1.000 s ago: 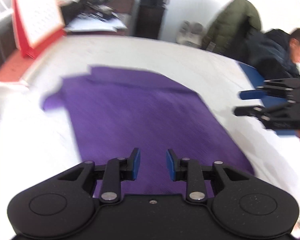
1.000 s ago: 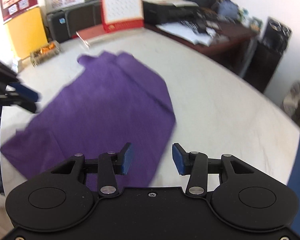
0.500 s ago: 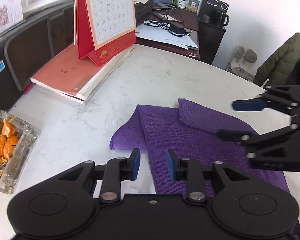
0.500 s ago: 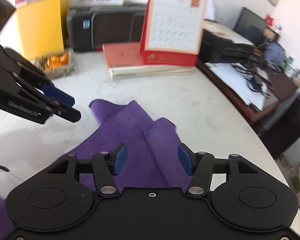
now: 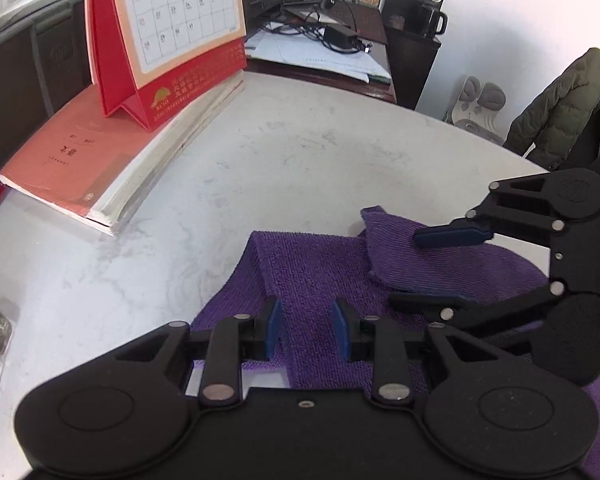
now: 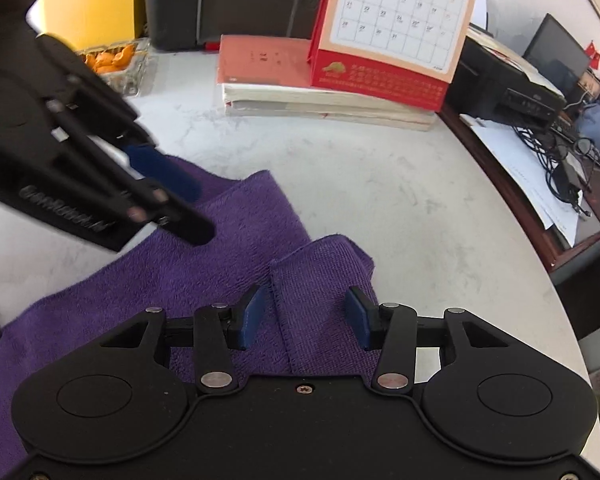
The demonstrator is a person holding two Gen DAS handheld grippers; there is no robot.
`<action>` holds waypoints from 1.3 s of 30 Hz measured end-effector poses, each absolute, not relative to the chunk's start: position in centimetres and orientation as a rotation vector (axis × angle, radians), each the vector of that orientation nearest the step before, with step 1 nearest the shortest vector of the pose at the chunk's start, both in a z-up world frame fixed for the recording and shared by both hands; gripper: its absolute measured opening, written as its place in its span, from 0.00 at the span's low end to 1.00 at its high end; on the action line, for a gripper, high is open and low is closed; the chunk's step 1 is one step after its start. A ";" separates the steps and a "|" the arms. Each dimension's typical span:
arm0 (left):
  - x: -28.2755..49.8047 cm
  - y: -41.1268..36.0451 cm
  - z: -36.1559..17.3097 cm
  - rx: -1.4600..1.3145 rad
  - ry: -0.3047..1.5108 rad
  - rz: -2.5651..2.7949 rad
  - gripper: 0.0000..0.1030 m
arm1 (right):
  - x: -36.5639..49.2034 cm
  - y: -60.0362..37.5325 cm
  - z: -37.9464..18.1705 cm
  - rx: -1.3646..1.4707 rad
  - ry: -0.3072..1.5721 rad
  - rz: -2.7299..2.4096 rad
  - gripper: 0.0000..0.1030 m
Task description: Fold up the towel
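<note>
Your purple towel (image 5: pixel 320 268) lies flat on the pale marbled worktop (image 5: pixel 284 160), with its far right corner (image 6: pixel 324 264) flipped back over the cloth. Both tool bodies cover the near part of the towel, so its near edge is out of sight and you cannot tell how far it reaches toward you.

Your left tool (image 5: pixel 306 330) hangs over the towel's far left corner with its blue pads a narrow gap apart; cloth shows through the gap, but nothing is pinched. Your right tool (image 6: pixel 304 316) stands wider, and its jaws have just been closing. The folded corner lies between its pads, which do not press on it; whether the tips touch the cloth is hard to judge. In the left view it sits turned on its side, one finger (image 5: pixel 452 237) above the flap.

Beyond the towel's far edge the worktop is bare up to a stack of books (image 5: pixel 100 160) carrying a red desk calendar (image 5: pixel 168 28). A glass dish of orange peel (image 6: pixel 116 60) sits far left. The worktop's curved edge (image 6: pixel 548 272) runs close on the right.
</note>
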State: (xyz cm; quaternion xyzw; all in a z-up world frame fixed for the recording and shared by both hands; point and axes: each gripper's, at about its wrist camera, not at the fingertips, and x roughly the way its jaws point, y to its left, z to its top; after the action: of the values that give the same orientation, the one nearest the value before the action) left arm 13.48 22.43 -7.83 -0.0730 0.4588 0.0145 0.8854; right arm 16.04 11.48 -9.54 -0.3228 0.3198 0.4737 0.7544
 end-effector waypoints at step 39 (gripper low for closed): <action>7.4 20.1 -7.6 -0.042 0.997 -0.101 0.21 | 23.2 4.4 -4.8 -0.347 0.721 0.880 0.06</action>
State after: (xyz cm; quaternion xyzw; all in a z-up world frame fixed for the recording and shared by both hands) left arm 7.36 20.07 -7.57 -0.0201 0.4778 -0.0484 0.8769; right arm 23.19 4.44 -4.85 -0.1634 0.3395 0.4145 0.8284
